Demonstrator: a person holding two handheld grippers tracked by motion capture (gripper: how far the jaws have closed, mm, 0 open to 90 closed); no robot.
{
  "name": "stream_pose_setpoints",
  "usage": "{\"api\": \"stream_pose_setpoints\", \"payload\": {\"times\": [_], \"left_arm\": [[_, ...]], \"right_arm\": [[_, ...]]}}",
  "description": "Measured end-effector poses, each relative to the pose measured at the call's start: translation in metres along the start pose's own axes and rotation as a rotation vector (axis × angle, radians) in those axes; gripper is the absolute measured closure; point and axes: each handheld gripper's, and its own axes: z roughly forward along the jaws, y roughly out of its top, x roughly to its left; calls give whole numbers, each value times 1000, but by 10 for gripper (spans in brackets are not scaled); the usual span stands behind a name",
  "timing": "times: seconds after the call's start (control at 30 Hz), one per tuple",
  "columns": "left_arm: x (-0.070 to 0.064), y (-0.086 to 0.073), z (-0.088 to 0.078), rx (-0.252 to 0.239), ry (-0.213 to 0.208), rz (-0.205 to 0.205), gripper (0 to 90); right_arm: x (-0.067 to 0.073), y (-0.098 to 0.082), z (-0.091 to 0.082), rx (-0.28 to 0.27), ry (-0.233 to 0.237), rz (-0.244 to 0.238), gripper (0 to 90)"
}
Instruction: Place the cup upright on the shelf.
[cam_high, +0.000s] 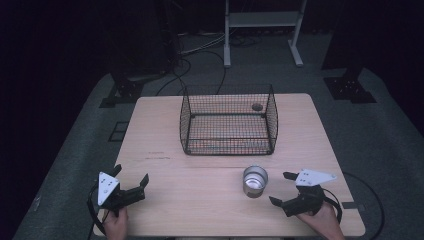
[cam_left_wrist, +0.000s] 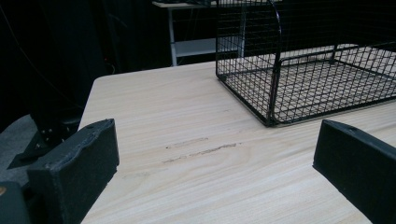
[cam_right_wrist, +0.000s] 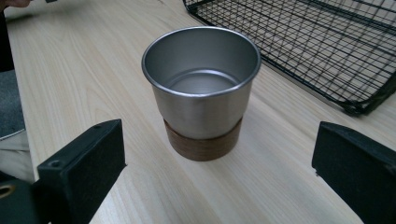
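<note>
High view showed that your right gripper (cam_high: 281, 188) had its jaws wide apart just beside the upright steel cup (cam_high: 255, 181) on the table (cam_high: 200, 180), while your left gripper (cam_high: 131, 176) also stood apart, holding nothing.

high view: above the near edge, looking forward and down over the whole counter (cam_high: 200, 200) | left tool view: low, close, facing the wire basket (cam_left_wrist: 303, 84) at 1 o'clock | right tool view: low, near the metal cup (cam_right_wrist: 201, 88), basket at 1 o'clock | shared: basket, counter
</note>
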Motion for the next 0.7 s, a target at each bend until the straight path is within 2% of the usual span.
{"api": "stream_pose_setpoints", "payload": {"times": [0.37,0.7], "left_arm": [[0,1,0,-4,1,2,0],[-1,1,0,-6,-2,5,0]], "right_arm": [[7,7,16,31,26,-23,15],[7,10,27,50,22,-32,15]]}}
